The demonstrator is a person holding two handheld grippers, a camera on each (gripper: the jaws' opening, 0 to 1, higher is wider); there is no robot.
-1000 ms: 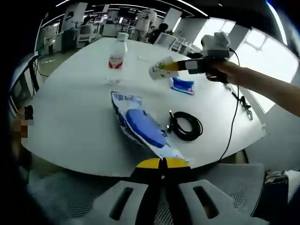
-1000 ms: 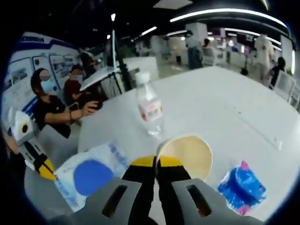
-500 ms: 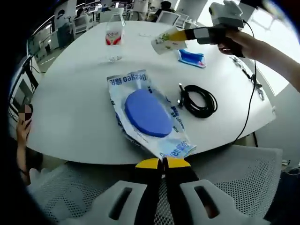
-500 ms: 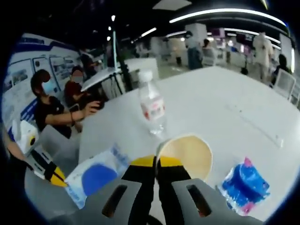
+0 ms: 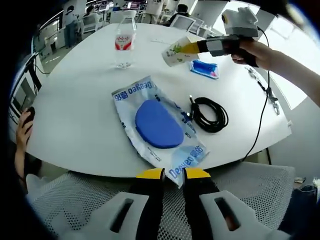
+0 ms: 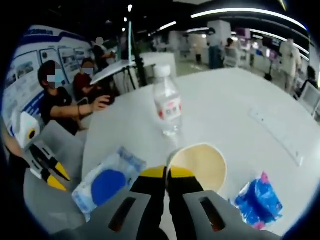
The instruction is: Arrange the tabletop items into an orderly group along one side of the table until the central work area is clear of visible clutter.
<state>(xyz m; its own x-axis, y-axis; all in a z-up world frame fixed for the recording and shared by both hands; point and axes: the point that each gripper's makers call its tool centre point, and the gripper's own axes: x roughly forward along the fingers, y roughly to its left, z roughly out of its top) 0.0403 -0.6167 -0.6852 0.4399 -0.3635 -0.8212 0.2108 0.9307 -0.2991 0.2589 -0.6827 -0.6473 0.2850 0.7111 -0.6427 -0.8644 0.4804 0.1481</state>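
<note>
Broadly, a white table (image 5: 75, 115) spreads across the left gripper view, with a mesh chair seat (image 5: 75, 200) below its near edge. At the centre lies a clear plastic packet with a blue disc inside (image 5: 159, 127), its near corner reaching toward 6 o'clock, where the left gripper (image 5: 172, 173) has its yellow-tipped jaws a narrow gap apart; the packet corner sits just at that gap, and whether the tips touch it I cannot tell. Just beside the packet, at about 3 o'clock from it, rests a coiled black cable (image 5: 210, 114). Toward 12 o'clock stands a water bottle (image 5: 125, 40) with a red label, upright and well apart from the packet. At about 1 o'clock lies a small blue wrapper (image 5: 204, 69), and above it the right gripper (image 5: 192, 47), held in a person's hand (image 5: 250, 50), is closed on the rim of a paper cup (image 5: 176, 52) held tilted above the table.

In the right gripper view that cup (image 6: 200, 165) sits at the jaw tips, its mouth open to the camera, the bottle at 12 o'clock beyond it, the wrapper at 4 o'clock, the packet at 8 o'clock.
</note>
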